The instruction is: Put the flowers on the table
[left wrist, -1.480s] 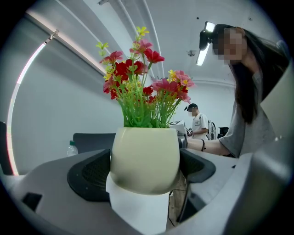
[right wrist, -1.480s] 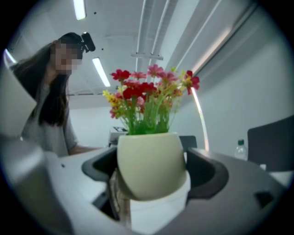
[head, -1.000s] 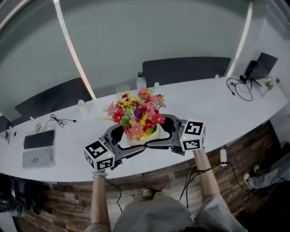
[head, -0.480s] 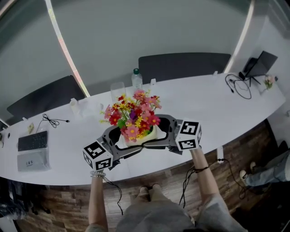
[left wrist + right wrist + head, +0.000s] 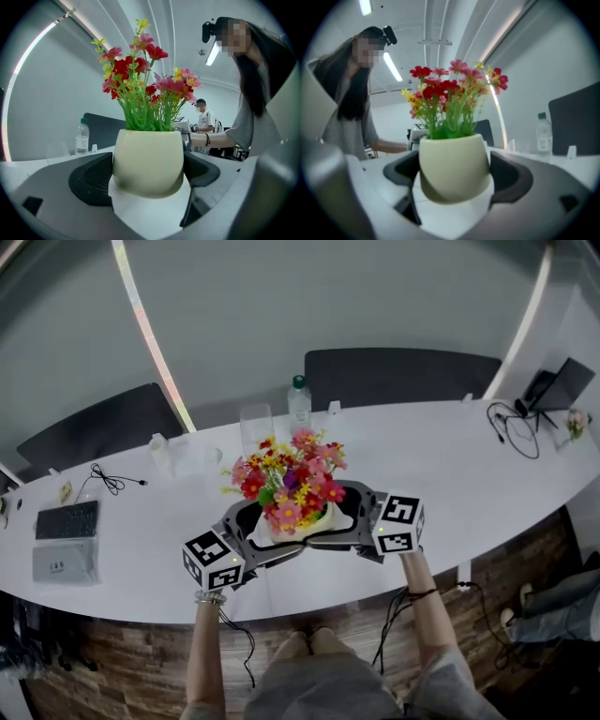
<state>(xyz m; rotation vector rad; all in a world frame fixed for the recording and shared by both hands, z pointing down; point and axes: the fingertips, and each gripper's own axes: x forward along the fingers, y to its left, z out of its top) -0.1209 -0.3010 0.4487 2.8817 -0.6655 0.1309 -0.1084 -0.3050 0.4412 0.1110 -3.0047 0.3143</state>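
A bunch of red, pink and yellow flowers [image 5: 286,474] stands in a cream pot [image 5: 300,521], held over the front part of the long white table [image 5: 450,465]. My left gripper [image 5: 279,527] reaches in from the left and my right gripper [image 5: 319,519] from the right. Their jaws form a ring round the pot. In the left gripper view the pot [image 5: 147,159] sits between the dark pads [image 5: 91,178], touching both sides. The right gripper view shows the same pot [image 5: 454,164] wedged between that gripper's pads [image 5: 511,178]. I cannot tell whether the pot's base touches the table.
Behind the flowers stand a water bottle [image 5: 298,404] and a clear glass [image 5: 255,423]. A keyboard device [image 5: 66,521] and a cable [image 5: 112,479] lie at the left, more cable [image 5: 511,427] at the right. Two dark chairs [image 5: 403,376] sit beyond the table.
The head view has swayed a little. Both grippers still hold the pot in much the same spot over the table's front part.
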